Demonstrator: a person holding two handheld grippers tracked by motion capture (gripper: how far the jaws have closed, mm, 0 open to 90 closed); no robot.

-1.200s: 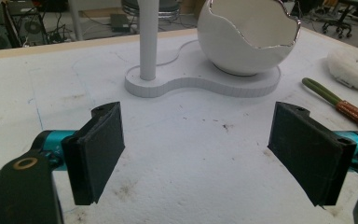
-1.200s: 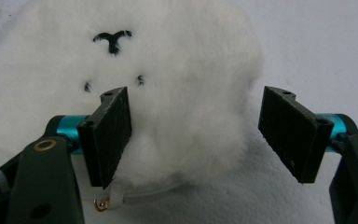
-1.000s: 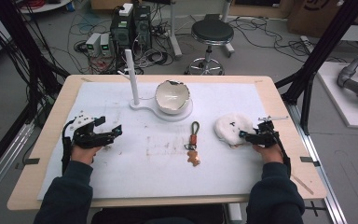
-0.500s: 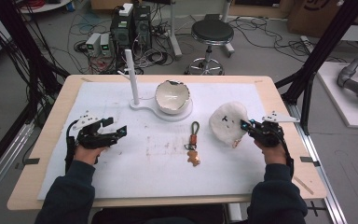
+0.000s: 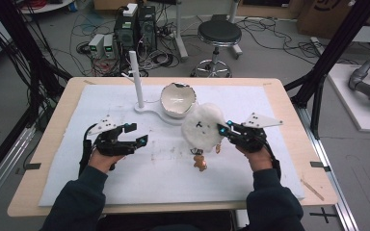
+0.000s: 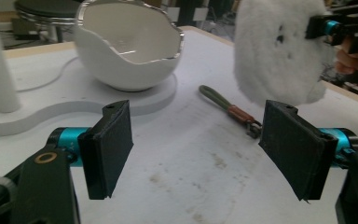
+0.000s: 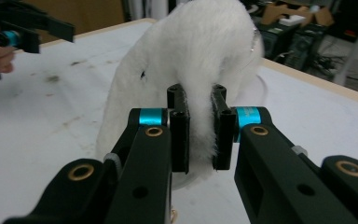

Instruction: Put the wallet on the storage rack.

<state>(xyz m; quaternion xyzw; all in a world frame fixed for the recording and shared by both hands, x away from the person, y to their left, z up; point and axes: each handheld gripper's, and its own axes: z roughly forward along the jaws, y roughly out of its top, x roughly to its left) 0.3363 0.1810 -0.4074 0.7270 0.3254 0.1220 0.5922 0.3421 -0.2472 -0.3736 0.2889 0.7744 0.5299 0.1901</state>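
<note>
Plainly | right tongs (image 7: pixel 199 135) clamp white plush (image 7: pixel 191 60) | its face marks unreadable

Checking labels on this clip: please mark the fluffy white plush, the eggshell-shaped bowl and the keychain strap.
fluffy white plush (image 5: pixel 203 126), high view, middle of its face.
eggshell-shaped bowl (image 6: pixel 127 51), left gripper view, inner wall.
keychain strap (image 6: pixel 216 99), left gripper view, on the green loop.

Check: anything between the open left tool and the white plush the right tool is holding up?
Nothing visible. The left tool stands open facing the white plush, bare table cover between; the right tool pinches the plush's edge. The keychain lies flat below.
</note>
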